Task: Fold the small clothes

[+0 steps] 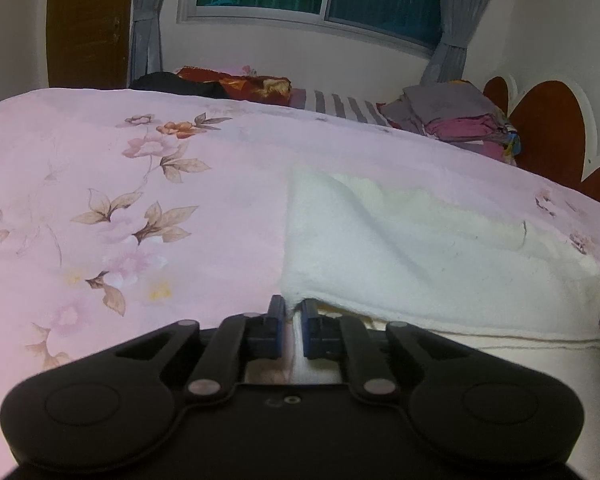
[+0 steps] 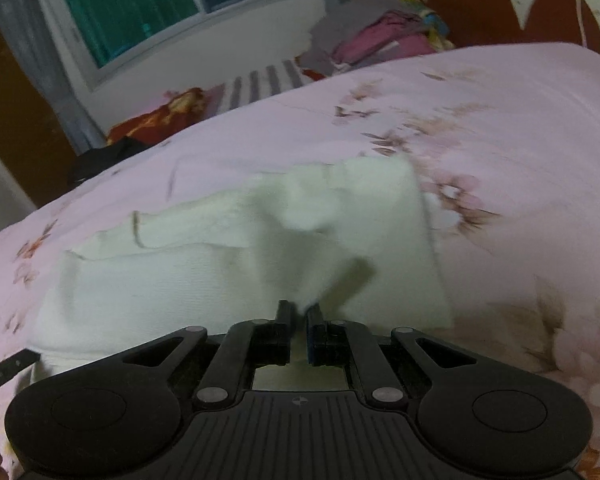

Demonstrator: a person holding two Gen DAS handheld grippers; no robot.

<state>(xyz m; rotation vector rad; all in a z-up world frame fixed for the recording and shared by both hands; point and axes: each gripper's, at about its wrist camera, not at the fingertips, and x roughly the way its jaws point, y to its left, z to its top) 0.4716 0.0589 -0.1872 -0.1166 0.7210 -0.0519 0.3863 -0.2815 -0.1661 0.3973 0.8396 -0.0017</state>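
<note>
Left gripper [image 1: 293,307] is pinched on the near-left corner of the white garment [image 1: 400,248], fabric caught between nearly closed jaws. Right gripper [image 2: 299,312] likewise pinches a bunched fold of the same garment [image 2: 228,280], lifted slightly there. Garment lies rumpled on the pink floral bedspread [image 1: 120,200], mid-bed. Stack of folded clothes [image 1: 456,120] sits far back by the headboard [image 1: 548,136]. Right view is motion-blurred.

Dim indoor light is giving a pink-greenish cast; the right wrist view is blurring strongly, and fisheye corners are darkening.
</note>
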